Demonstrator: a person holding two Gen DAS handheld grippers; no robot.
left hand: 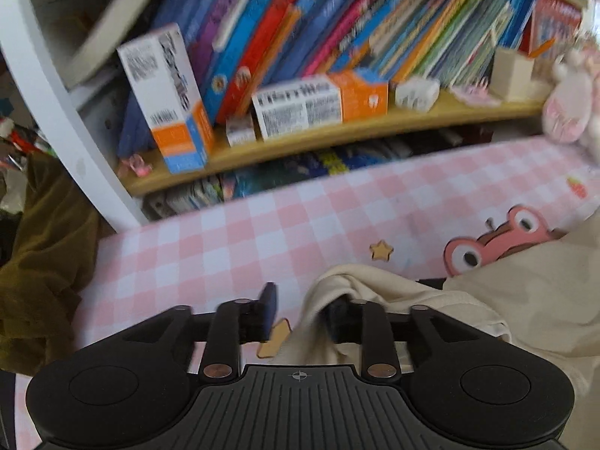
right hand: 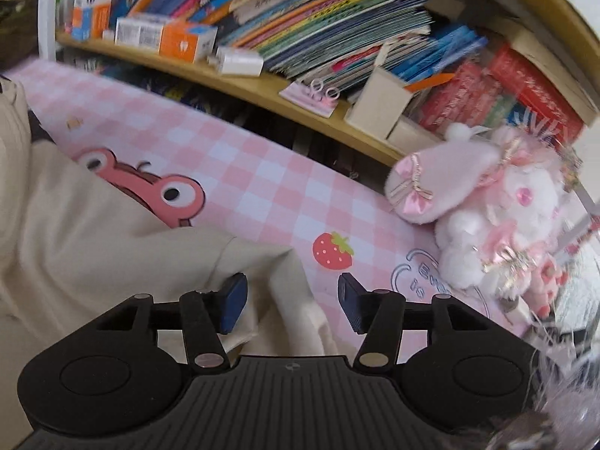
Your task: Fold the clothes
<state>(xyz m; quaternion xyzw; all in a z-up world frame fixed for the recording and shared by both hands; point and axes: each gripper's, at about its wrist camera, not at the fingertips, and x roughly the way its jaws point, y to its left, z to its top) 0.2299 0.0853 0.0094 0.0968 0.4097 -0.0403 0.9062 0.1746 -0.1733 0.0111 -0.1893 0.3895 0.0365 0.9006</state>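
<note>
A cream garment [left hand: 525, 311] lies on the pink checked table cover [left hand: 262, 232]; it also shows in the right wrist view [right hand: 93, 232]. My left gripper [left hand: 303, 311] is open at the garment's left edge, and a fold of cloth drapes over its right finger, hiding the pad. My right gripper [right hand: 292, 300] is open, its jaws wide apart over the garment's right corner; the cloth lies between and below the blue pads [right hand: 234, 300], not pinched.
A wooden shelf [left hand: 337, 131] packed with books and boxes runs along the table's far edge. A pink and white plush toy [right hand: 487, 217] sits at the right. A brown cloth [left hand: 41, 243] hangs at the left.
</note>
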